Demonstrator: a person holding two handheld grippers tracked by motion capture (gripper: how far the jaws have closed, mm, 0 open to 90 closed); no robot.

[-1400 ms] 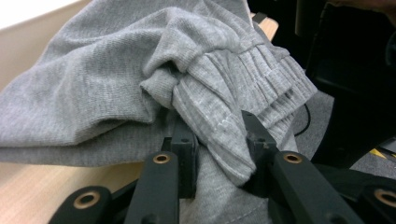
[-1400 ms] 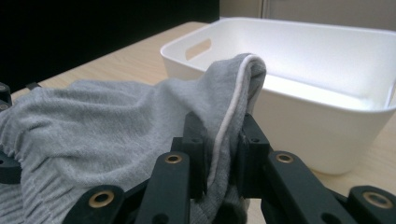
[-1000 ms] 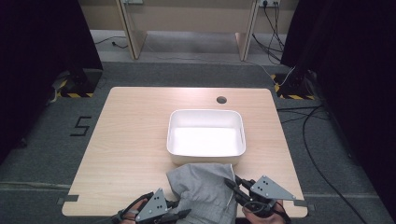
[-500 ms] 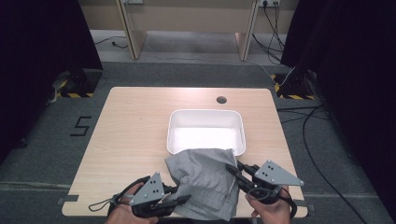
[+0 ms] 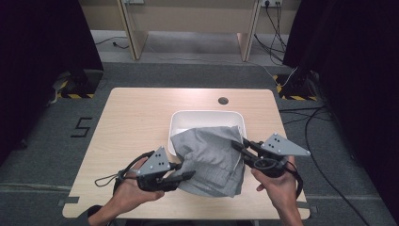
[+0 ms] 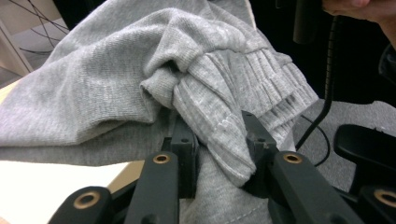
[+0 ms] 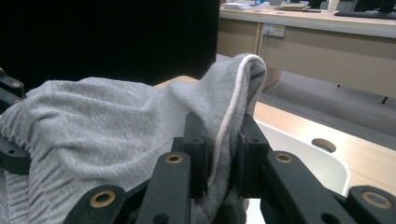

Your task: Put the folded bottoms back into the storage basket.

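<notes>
grey garment [image 5: 211, 157] hangs between both tongs in the high view, held up over the near half of the desk [image 5: 136, 122], its far edge draped over the near rim of the white tub [image 5: 207, 117]. left tongs [image 5: 186, 175] grip the garment's near-left edge, w/ a hand [image 5: 129, 190] behind them; right tongs [image 5: 237, 147] grip its right edge just beside the tub's near-right corner, w/ the other hand [image 5: 275, 183] behind. garment's lower hem sags toward the desk; can't tell if it touches. small round hole [image 5: 223, 100] in the desk sits beyond the tub, near the far edge. loose cable loop [image 5: 106, 180] trails left of the left hand.

left gripper view: left tongs [image 6: 217, 140] nearly closed, w/ a thick fold of the ribbed waistband pinched between the jaws. rest of the garment [image 6: 116, 70] bunches up and to the left, above a bit of pale desk [image 6: 42, 186] at lower left. dark coiled cable [image 6: 327, 93] at right, w/ part of the other hand [image 6: 369, 11] at top right.

right gripper view: right tongs [image 7: 219, 133] closed tight on a fold of the garment [image 7: 93, 135], a white seam line running up between the jaws. fabric peaks just above the jaws and spreads off left. tub [image 7: 308, 163] lies below and right of the jaws, on the desk [image 7: 355, 140], w/ the round hole [image 7: 323, 144] past it. other tongs' black parts [image 7: 11, 126] at far left edge, touching the cloth.
</notes>
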